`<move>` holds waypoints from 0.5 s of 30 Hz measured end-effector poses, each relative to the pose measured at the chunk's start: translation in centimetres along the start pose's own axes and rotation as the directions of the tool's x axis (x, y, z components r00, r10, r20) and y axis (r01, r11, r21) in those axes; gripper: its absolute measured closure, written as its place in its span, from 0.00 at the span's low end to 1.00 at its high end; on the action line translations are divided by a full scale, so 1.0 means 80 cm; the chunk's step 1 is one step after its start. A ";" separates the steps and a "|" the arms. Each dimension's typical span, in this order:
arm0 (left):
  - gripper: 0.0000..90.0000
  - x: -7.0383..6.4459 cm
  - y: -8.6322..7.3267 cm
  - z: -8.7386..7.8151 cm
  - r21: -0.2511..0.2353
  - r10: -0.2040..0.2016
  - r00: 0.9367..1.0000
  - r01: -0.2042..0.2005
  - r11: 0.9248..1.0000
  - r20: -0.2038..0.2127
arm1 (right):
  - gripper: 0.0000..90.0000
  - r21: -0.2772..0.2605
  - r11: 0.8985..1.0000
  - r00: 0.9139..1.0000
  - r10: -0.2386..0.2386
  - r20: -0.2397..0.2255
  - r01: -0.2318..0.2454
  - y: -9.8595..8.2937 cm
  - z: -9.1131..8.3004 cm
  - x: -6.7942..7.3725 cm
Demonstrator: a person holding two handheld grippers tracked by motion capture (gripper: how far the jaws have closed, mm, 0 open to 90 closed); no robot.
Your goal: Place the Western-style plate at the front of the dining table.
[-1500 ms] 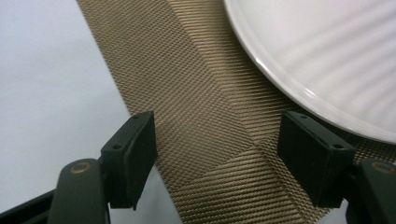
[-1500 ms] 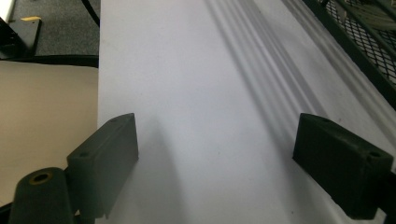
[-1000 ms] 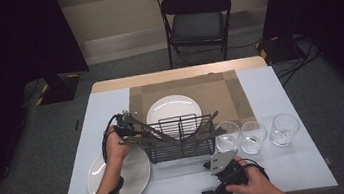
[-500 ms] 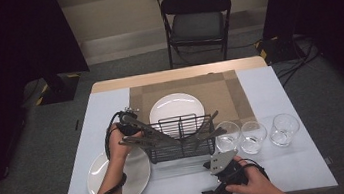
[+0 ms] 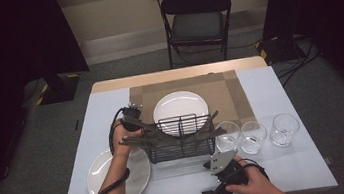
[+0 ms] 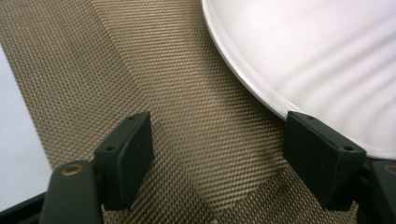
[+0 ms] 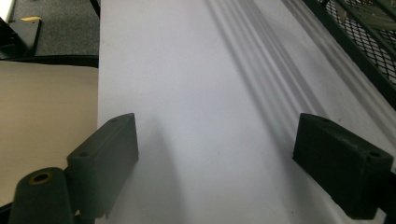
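Note:
My left gripper [image 5: 134,116] [image 6: 219,140] hovers low over the woven brown placemat [image 6: 140,70], open and empty. A white plate [image 5: 180,107] [image 6: 317,51] lies on the mat, its rim just by the right-hand jaw. A black wire basket [image 5: 180,137] with several dark utensils stands at the table's middle, right of my left hand. My right gripper [image 5: 212,193] [image 7: 217,149] rests near the front edge over the white table cover [image 7: 196,93], open with nothing between its jaws; the basket's mesh [image 7: 369,37] is off to its right.
A second white plate [image 5: 119,173] lies at the front left under my left forearm. Three clear glasses [image 5: 252,137] stand in a row right of the basket. A black folding chair [image 5: 198,20] stands beyond the table's far edge.
My left gripper has shifted slightly away from me and toward the plate on the placemat. The right gripper has stayed in place.

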State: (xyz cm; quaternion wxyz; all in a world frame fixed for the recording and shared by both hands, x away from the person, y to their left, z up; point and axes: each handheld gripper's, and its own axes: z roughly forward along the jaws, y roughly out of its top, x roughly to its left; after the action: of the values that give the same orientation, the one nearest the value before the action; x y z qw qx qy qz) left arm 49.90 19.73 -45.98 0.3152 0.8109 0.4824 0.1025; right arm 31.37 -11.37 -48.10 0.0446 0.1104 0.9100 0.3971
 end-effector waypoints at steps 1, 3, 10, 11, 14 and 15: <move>0.26 -0.001 0.001 0.001 -0.001 0.003 1.000 -0.003 1.000 -0.009 | 0.15 0.000 1.000 1.000 0.000 0.000 0.000 0.000 0.000 0.000; 0.26 0.000 0.002 0.003 -0.003 0.002 1.000 -0.002 1.000 0.002 | 0.14 0.000 1.000 1.000 0.000 0.000 0.000 0.000 0.000 0.000; 0.26 -0.002 0.009 0.008 0.001 0.009 1.000 -0.009 1.000 -0.002 | 0.14 0.000 1.000 1.000 0.000 0.000 0.000 0.000 0.000 0.000; 0.26 -0.003 0.011 0.010 -0.008 0.006 1.000 -0.006 1.000 0.005 | 0.14 0.000 1.000 1.000 0.001 0.000 -0.001 0.000 0.000 0.000; 0.26 -0.004 0.014 0.012 -0.006 0.003 1.000 -0.003 1.000 0.004 | 0.14 0.000 1.000 1.000 0.001 0.000 -0.001 0.000 0.000 0.000; 0.26 -0.004 0.015 0.013 -0.005 0.008 1.000 -0.008 1.000 0.002 | 0.14 0.000 1.000 1.000 0.001 -0.001 -0.001 0.000 0.000 0.000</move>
State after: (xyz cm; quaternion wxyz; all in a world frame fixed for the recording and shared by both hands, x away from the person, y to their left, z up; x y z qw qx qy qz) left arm 51.05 18.63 -46.03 0.3172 0.8121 0.4786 0.1040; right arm 31.38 -11.37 -48.10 0.0443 0.1105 0.9099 0.3973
